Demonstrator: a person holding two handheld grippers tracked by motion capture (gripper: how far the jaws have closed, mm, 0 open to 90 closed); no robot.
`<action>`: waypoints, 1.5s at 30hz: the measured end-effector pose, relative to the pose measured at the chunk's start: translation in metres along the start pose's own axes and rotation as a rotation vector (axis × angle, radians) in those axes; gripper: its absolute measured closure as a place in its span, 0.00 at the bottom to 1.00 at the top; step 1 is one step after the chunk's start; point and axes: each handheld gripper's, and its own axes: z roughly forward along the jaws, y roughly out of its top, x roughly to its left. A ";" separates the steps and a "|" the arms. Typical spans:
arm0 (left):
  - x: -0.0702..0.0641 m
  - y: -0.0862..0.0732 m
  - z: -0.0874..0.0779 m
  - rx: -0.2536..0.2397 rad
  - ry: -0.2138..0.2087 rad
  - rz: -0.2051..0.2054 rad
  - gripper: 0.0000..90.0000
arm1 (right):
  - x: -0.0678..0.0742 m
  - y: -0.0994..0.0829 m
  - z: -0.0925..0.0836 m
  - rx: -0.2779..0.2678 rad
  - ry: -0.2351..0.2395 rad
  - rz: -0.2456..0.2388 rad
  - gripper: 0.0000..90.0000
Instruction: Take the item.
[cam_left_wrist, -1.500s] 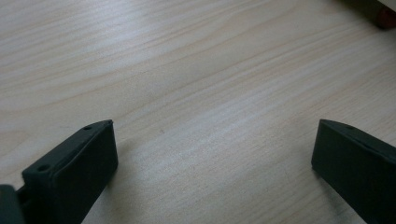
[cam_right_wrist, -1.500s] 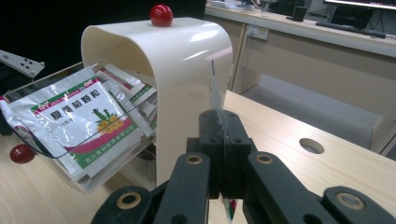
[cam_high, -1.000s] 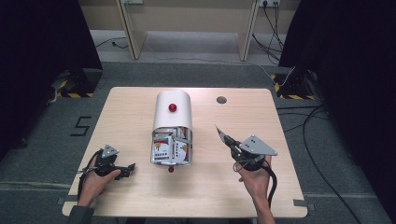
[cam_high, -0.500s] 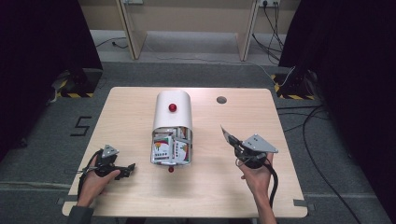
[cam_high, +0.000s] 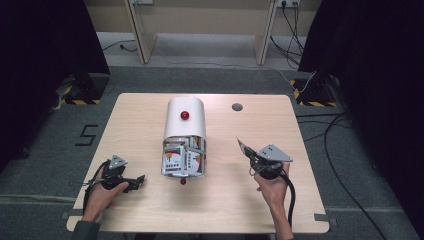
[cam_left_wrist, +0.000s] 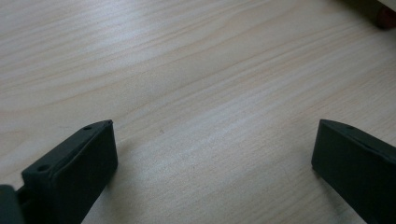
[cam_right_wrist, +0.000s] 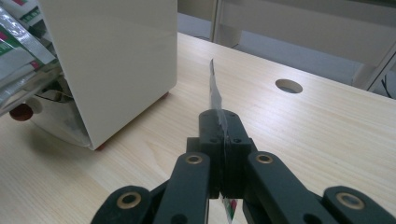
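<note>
Both handheld grippers, left and right, were black, topped with grey triangular plates; brass-coloured pivot pins studded the right's linkage; black cables trailed.

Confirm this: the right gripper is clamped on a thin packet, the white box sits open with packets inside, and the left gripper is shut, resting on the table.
One thing is off: the left gripper is open, not shut. The left gripper view shows its jaws wide apart over bare table. The rest stands: the right gripper is clamped on a thin packet, and the white box sits open with packets inside.

The box stands mid-table with packets in its drawer; a hole lies behind-right, seemingly.
</note>
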 end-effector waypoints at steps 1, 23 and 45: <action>0.000 0.000 0.000 0.000 0.000 0.000 0.00 | 0.000 -0.001 0.001 0.001 0.002 0.003 1.00; 0.000 0.000 0.000 0.001 0.000 0.000 0.00 | 0.001 -0.021 0.027 0.097 -0.016 -0.029 1.00; 0.000 0.000 0.000 0.001 0.000 0.001 0.00 | 0.002 -0.035 0.042 0.167 -0.009 -0.049 0.99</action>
